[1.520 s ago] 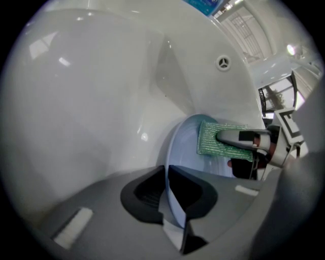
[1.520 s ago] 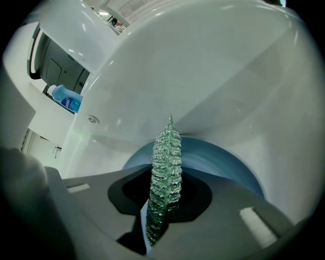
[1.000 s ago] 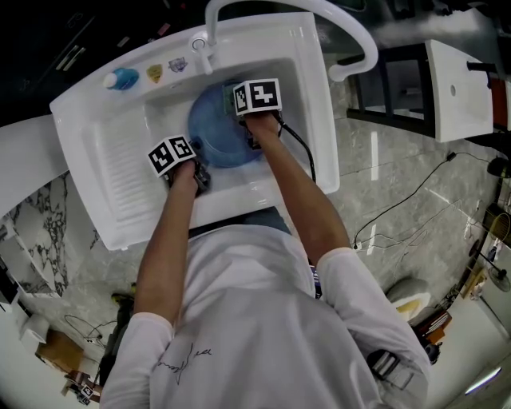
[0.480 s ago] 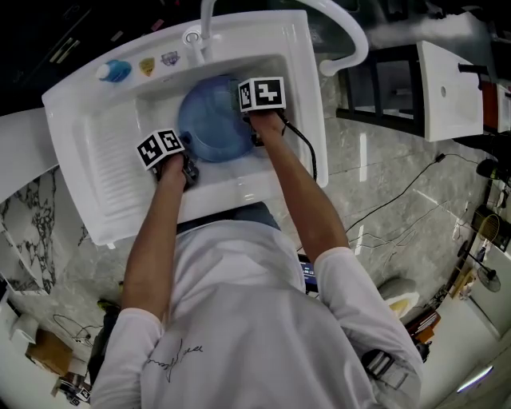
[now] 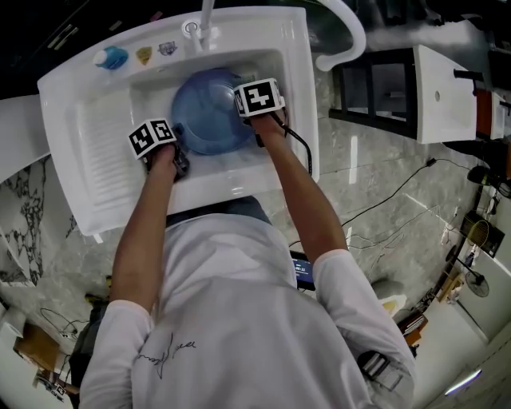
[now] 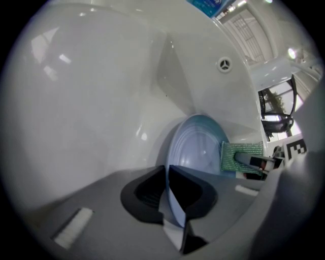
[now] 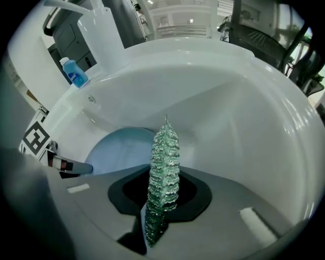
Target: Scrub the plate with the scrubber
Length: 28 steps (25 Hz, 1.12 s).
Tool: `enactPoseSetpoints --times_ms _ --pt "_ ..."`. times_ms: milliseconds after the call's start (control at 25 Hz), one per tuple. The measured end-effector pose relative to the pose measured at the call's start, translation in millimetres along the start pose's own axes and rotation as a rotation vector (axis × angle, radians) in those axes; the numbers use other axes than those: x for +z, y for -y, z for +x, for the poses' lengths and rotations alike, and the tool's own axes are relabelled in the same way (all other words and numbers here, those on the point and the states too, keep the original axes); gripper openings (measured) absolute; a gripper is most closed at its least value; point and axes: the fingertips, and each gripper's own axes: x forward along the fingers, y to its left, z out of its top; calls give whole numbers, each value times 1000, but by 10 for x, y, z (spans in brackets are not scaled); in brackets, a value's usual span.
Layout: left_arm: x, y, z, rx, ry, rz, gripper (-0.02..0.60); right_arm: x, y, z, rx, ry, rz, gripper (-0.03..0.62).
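A blue plate point(image 5: 204, 120) lies in the basin of the white sink point(image 5: 96, 168). My left gripper point(image 5: 177, 156) is shut on the plate's rim point(image 6: 175, 203) at its left edge, and the plate point(image 6: 195, 150) stretches away from the jaws. My right gripper point(image 5: 254, 128) is shut on a green scrubber point(image 7: 161, 177), held edge-on between its jaws. In the left gripper view the scrubber point(image 6: 238, 156) lies against the plate's far right edge. The plate point(image 7: 119, 150) shows to the left of the scrubber in the right gripper view.
A white faucet point(image 5: 204, 24) rises at the sink's back edge, with a blue bottle point(image 5: 110, 57) and small items point(image 5: 144, 54) on the ledge. A ribbed drainboard point(image 5: 88, 160) lies at the sink's left. An overflow hole point(image 6: 224, 64) marks the basin wall. Cables point(image 5: 383, 212) cross the marble floor.
Both grippers and the plate sit a little higher and further left in the head view than one second ago, as the head camera shifted. Both grips are unchanged.
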Motion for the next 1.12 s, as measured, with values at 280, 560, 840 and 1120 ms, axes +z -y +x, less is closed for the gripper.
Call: enactPoseSetpoints --times_ms 280,560,840,1120 --pt "4 -8 -3 5 -2 0 81 -238 19 -35 -12 -137 39 60" --pt "5 -18 16 7 0 -3 81 -466 -31 -55 -4 -233 27 60" --pt "25 -10 3 3 4 -3 81 -625 -97 -90 37 -291 24 59" --pt "24 -7 4 0 4 -8 80 -741 -152 -105 87 -310 86 60"
